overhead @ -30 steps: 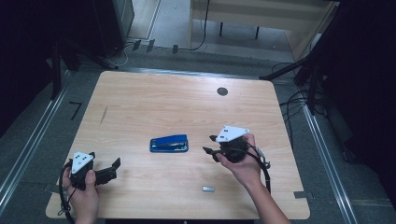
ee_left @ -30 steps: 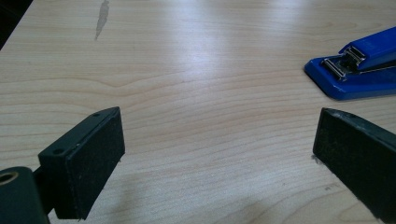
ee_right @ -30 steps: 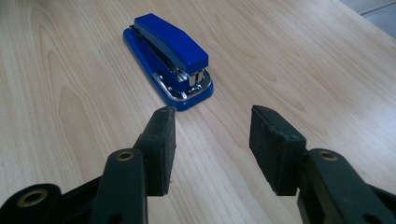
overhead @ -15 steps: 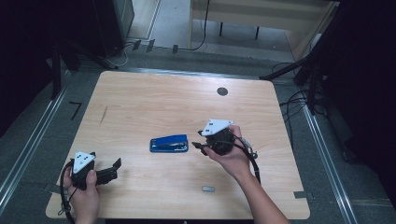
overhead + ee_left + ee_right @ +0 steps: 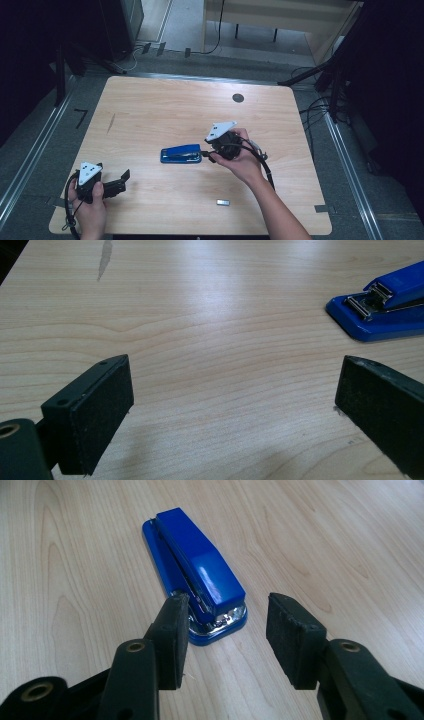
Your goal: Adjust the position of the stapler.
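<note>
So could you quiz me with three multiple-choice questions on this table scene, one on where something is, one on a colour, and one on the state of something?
1. Where does the small silver metal piece lie on the light wooden table?
A. near the person's edge
B. beside the dark round hole
C. on the stapler

2. What colour is the plastic stapler?
A. red
B. blue
C. green

3. How do the jaws of the right tool stand?
A. shut on the stapler
C. shut on nothing
B. open at the stapler's end

Answers: 1 A, the high view shows it close to the near edge, below the right hand. 2 B, its body is blue in all views. 3 B, the right gripper view shows a gap between the pads.
</note>
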{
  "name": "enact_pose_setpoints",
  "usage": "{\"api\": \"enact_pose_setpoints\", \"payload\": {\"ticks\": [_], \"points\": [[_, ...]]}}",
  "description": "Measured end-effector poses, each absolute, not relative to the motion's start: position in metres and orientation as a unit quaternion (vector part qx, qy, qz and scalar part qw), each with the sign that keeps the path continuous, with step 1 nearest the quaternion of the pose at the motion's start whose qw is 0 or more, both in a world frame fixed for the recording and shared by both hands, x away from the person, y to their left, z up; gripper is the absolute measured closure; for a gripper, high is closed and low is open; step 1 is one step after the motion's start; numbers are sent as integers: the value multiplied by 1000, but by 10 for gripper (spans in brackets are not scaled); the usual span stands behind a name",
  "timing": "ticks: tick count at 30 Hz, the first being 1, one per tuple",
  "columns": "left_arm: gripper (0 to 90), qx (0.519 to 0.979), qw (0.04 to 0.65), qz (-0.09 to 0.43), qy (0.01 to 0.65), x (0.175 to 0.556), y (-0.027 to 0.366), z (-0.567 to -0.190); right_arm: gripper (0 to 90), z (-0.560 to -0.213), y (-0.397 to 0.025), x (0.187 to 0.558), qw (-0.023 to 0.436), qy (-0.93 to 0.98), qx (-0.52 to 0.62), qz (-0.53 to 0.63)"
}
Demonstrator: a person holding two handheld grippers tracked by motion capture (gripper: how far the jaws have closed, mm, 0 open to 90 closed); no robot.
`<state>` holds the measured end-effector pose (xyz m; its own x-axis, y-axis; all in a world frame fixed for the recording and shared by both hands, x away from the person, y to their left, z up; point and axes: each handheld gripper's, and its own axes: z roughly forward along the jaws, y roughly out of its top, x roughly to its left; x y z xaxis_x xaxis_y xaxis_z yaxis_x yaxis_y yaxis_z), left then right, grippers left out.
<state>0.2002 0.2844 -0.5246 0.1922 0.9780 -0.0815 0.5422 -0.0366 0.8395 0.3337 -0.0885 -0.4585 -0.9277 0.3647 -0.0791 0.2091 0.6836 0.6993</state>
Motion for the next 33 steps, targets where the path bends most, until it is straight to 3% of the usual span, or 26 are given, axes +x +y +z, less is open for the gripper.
{"api": "enact_pose_setpoints", "payload": {"ticks": [24, 33], "points": [[25, 674, 385, 279, 565, 201, 282, -525, 489, -474, -29, 357, 81, 942, 106, 309], [41, 675, 383, 281, 565, 201, 281, -525, 525, -492, -18, 367, 50, 949, 107, 292]]}}
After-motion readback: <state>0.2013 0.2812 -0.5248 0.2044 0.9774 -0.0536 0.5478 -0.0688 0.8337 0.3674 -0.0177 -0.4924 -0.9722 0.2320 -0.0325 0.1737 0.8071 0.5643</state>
